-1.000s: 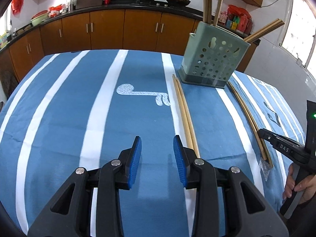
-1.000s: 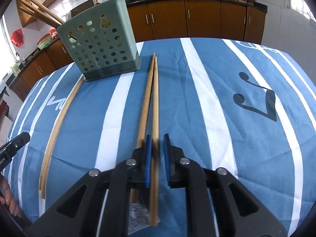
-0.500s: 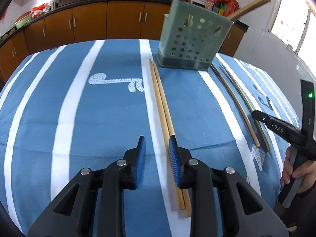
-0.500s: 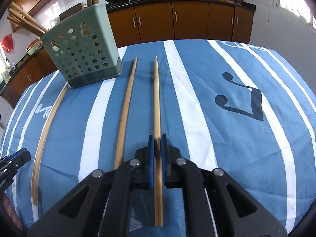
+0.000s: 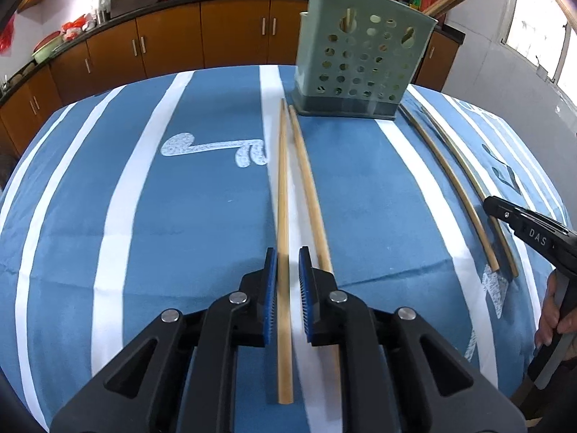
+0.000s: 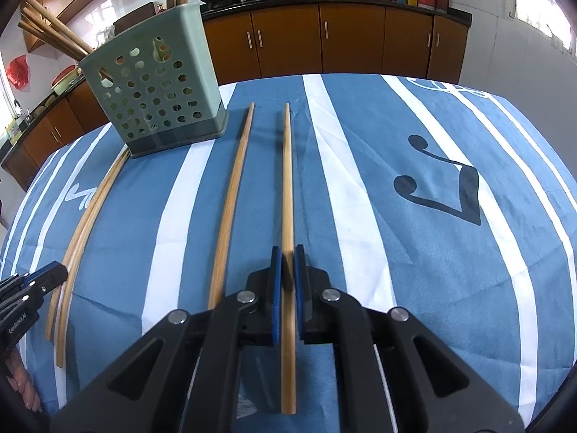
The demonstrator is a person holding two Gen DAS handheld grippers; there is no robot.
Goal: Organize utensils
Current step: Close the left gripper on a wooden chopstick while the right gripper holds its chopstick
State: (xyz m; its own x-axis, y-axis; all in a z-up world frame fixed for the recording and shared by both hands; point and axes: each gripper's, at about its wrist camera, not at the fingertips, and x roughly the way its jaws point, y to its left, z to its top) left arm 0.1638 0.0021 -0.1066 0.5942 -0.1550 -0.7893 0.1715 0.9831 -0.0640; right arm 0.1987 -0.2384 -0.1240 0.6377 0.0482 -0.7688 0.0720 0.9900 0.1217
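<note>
A green perforated utensil holder [image 5: 362, 56] stands on the blue striped tablecloth and holds several wooden chopsticks; it also shows in the right wrist view [image 6: 153, 81]. My left gripper [image 5: 287, 288] straddles one long wooden chopstick [image 5: 283, 195], with a small gap on each side. A second chopstick [image 5: 308, 187] lies just to its right. My right gripper [image 6: 285, 285] is shut on a chopstick [image 6: 287, 180] and holds it just above the cloth. Another chopstick [image 6: 232, 202] lies to its left.
Two curved wooden sticks [image 6: 84, 223] lie on the cloth beside the holder, also seen in the left wrist view [image 5: 454, 187]. Brown kitchen cabinets [image 6: 324, 39] with woks on the counter stand behind the table. The table edge [image 5: 43, 418] is near.
My left gripper moved right over a chopstick and narrowed around it. My right gripper closed on its chopstick and drew it away from its neighbour.
</note>
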